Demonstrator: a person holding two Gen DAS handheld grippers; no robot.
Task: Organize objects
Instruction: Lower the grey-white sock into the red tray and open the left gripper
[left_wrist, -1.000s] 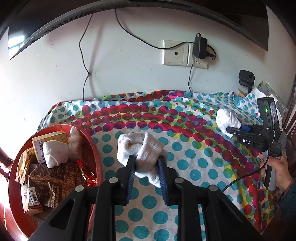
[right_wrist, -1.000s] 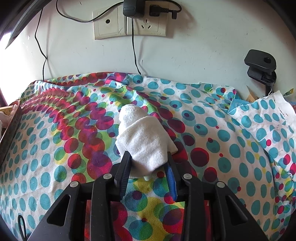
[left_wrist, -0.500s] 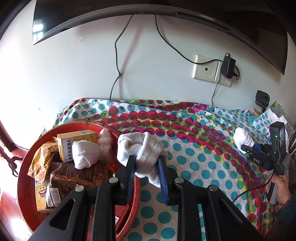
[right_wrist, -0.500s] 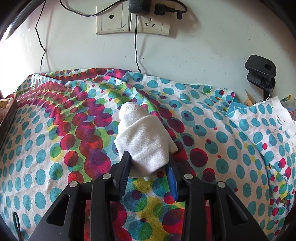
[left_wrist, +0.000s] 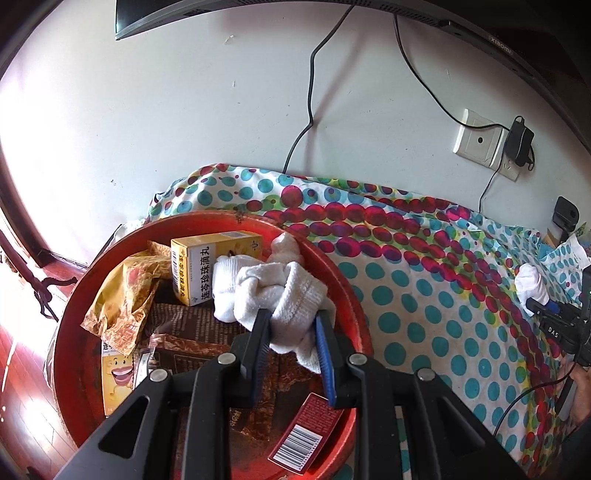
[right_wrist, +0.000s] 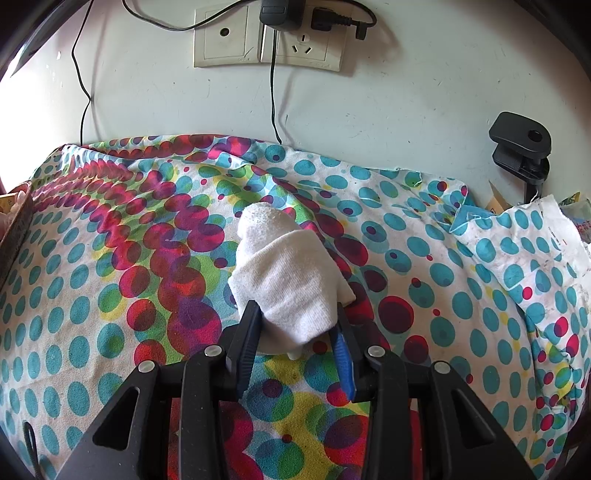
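My left gripper (left_wrist: 291, 321) is shut on a crumpled white sock (left_wrist: 291, 299) and holds it above the round red tray (left_wrist: 343, 280). The tray holds a yellow medicine box (left_wrist: 207, 266), snack wrappers (left_wrist: 125, 295) and other white socks (left_wrist: 229, 280). My right gripper (right_wrist: 295, 325) is shut on a rolled white sock (right_wrist: 280, 273) and holds it over the dotted cloth (right_wrist: 110, 280). The right gripper with its sock (left_wrist: 532, 284) also shows at the far right of the left wrist view.
A wall with sockets (right_wrist: 266, 37), a plugged adapter and hanging cables stands behind the table. A black clamp (right_wrist: 521, 147) sits at the back right. A monitor's lower edge (left_wrist: 406, 11) hangs above. The red tray's edge (right_wrist: 14, 225) shows at far left in the right wrist view.
My left gripper carried its sock leftward from above the cloth to above the red tray. My right gripper stayed almost still, holding its sock.
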